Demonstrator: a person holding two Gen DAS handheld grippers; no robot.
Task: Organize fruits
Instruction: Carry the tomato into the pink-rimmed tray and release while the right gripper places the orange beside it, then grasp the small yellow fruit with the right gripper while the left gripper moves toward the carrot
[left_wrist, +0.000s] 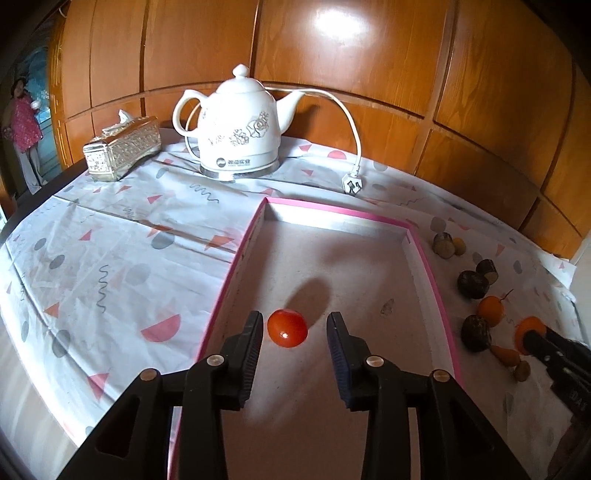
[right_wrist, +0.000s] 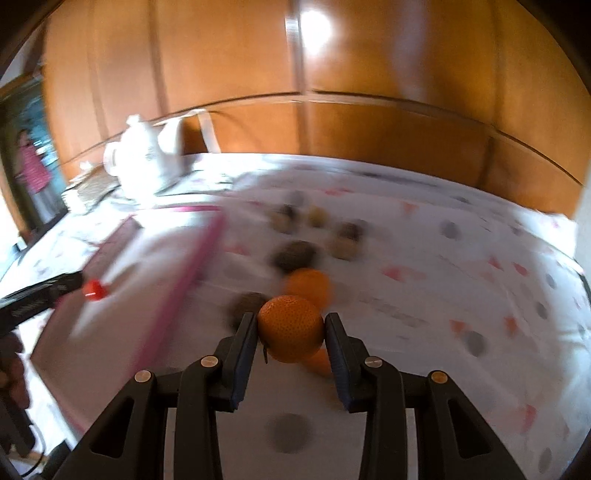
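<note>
The left tool (left_wrist: 295, 325) stood apart, a red tomato (left_wrist: 287, 328) loose between its fingers over the pink-rimmed tray (left_wrist: 236, 254). The right tool (right_wrist: 290, 325) gripped an orange (right_wrist: 290, 333) above the counter (right_wrist: 443, 258).

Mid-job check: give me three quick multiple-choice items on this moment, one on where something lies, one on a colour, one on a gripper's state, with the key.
1. Where is the small red tomato?
A. inside the pink-edged tray
B. on the tablecloth beside the kettle
C. on top of the tissue box

2. What colour is the kettle?
A. black
B. white
C. green

3. What is the right gripper doing?
A. standing open over bare cloth
B. clamped on an orange
C. holding the tomato

Key: 1 A, the tomato sits on the tray floor between the left gripper's parted fingers, untouched; 2 B, its body is white with a floral print; 3 B, both pads press the orange's sides in the right wrist view.
</note>
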